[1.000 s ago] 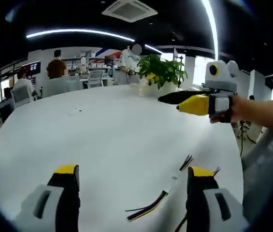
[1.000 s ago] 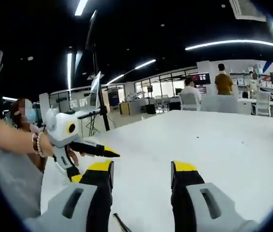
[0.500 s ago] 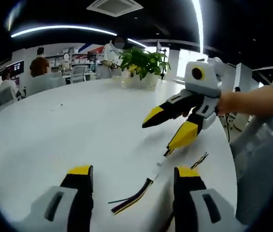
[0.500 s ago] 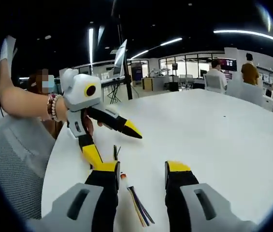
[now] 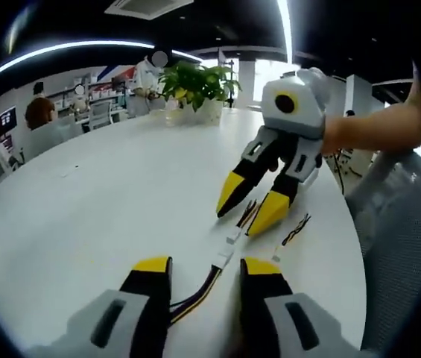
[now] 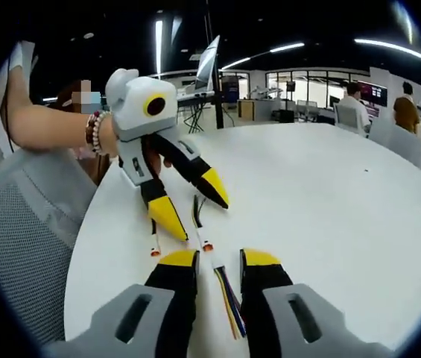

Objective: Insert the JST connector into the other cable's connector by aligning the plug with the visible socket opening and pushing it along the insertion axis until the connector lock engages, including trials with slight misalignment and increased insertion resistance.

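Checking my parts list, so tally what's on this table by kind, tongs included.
Cables: 3
Potted plant: 1
Tongs: 2
Total: 6

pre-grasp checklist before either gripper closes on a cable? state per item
1. Left gripper open, straddling the multicolour cable: ok.
2. Right gripper open, with that same cable between its jaws: ok.
3. Both cables lie flat on the white table, nothing on top of them: ok.
4. Second cable inside a jaw gap: not ok, it lies outside the right gripper's yellow tips in the left gripper view.
5. White connector reachable, just ahead of the left jaws: ok.
6. Plug and socket facing each other: cannot tell, too small to read.
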